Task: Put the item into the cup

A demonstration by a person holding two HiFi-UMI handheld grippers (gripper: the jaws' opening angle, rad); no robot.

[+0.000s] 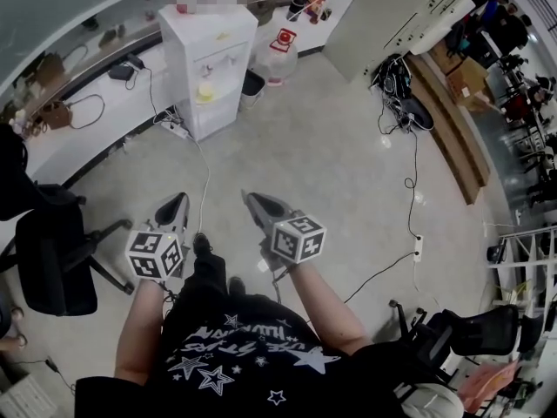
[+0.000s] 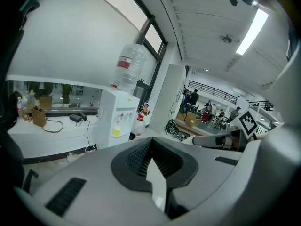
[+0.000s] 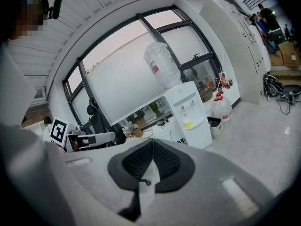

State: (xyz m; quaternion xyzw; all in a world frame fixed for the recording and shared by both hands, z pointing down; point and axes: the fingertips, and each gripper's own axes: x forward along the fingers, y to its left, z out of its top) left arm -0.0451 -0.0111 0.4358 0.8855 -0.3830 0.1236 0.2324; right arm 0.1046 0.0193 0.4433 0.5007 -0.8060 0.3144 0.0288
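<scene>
Where the item and the cup are cannot be told from these views. The left gripper [image 1: 173, 209] and right gripper [image 1: 261, 207] are held side by side above the pale floor [image 1: 331, 146], each with its jaws pressed together on nothing (both point away from the person). Farther off stands a white water dispenser [image 1: 209, 68], with what seems to be a spare water jug [image 1: 280, 55] just to its right. A black office chair [image 1: 52, 251] sits near left.

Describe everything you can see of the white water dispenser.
The water dispenser is a white boxy cabinet standing upright on the floor beside the white counter. An inverted clear bottle with a red label sits on top. Small taps on its front hang over a recess holding something yellow. A red-capped spare bottle and a black bin stand on the floor next to it.
</scene>
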